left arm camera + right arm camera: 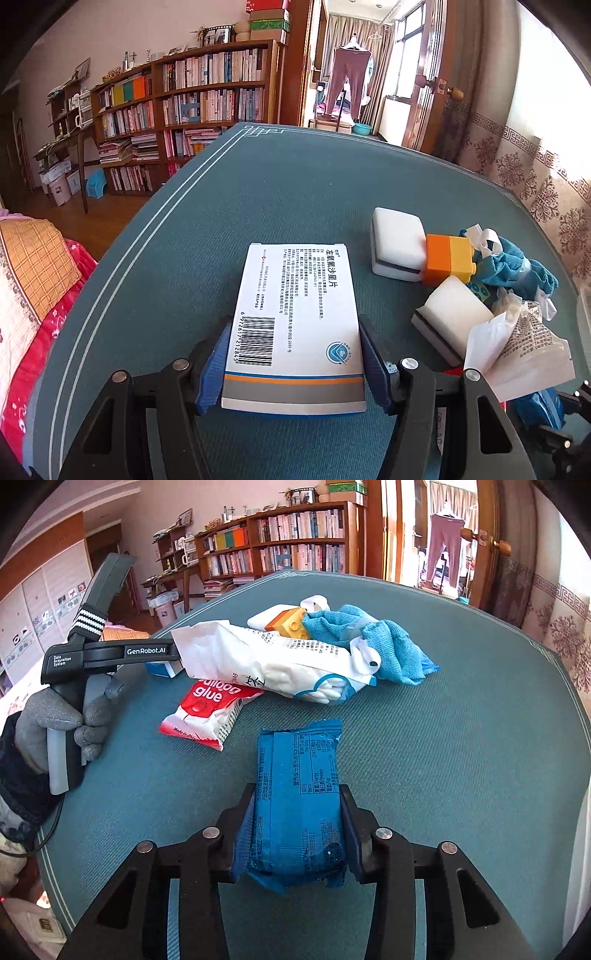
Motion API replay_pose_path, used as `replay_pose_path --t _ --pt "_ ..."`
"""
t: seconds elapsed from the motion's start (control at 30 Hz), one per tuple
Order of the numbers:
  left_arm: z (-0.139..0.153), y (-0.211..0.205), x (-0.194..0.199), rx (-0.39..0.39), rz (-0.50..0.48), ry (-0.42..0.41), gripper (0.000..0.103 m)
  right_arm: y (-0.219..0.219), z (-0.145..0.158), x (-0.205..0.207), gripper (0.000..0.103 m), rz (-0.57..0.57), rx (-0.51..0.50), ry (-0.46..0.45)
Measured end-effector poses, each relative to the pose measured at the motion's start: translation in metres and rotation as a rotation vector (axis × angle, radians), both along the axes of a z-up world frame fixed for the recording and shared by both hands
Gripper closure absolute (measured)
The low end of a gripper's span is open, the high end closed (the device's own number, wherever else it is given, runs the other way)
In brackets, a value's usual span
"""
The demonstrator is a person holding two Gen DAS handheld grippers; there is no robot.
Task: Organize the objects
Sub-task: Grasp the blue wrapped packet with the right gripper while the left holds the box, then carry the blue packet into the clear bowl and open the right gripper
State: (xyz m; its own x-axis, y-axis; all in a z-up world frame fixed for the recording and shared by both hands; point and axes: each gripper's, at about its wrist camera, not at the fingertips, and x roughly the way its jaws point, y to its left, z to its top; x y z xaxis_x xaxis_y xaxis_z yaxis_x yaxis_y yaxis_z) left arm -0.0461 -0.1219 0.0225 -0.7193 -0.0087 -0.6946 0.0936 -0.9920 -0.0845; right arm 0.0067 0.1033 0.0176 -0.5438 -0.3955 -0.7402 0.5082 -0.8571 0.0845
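Note:
A white medicine box (295,295) with a barcode lies flat on the teal table (258,184). My left gripper (295,328) is shut on it, its blue pads pressing the near end of both long sides. In the right wrist view, my right gripper (298,794) is shut on a blue foil snack packet (299,760), with the pads squeezing its sides. The packet's far end rests on the table. A gloved hand (55,720) holds the left gripper's black body at the left; its fingers are hidden behind a white bag.
A pile sits ahead: two white sponges (397,240) (450,310), an orange and yellow block (448,258), a blue cloth (388,646), a printed white plastic bag (277,661) and a red "balloon glue" packet (207,712). Bookshelves (207,96) stand beyond the table's far edge.

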Motion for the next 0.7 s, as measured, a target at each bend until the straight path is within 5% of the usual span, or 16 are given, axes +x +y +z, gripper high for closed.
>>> replay_pose_path --t 0.37,0.7 --pt "0.023 0.024 0.024 -0.046 0.000 0.067 0.037 0.045 0.020 0.022 0.060 -0.084 -0.099 0.015" --pt "0.049 0.070 0.040 -0.055 -0.094 0.122 0.037 0.096 0.041 0.038 0.060 -0.197 -0.133 0.078"
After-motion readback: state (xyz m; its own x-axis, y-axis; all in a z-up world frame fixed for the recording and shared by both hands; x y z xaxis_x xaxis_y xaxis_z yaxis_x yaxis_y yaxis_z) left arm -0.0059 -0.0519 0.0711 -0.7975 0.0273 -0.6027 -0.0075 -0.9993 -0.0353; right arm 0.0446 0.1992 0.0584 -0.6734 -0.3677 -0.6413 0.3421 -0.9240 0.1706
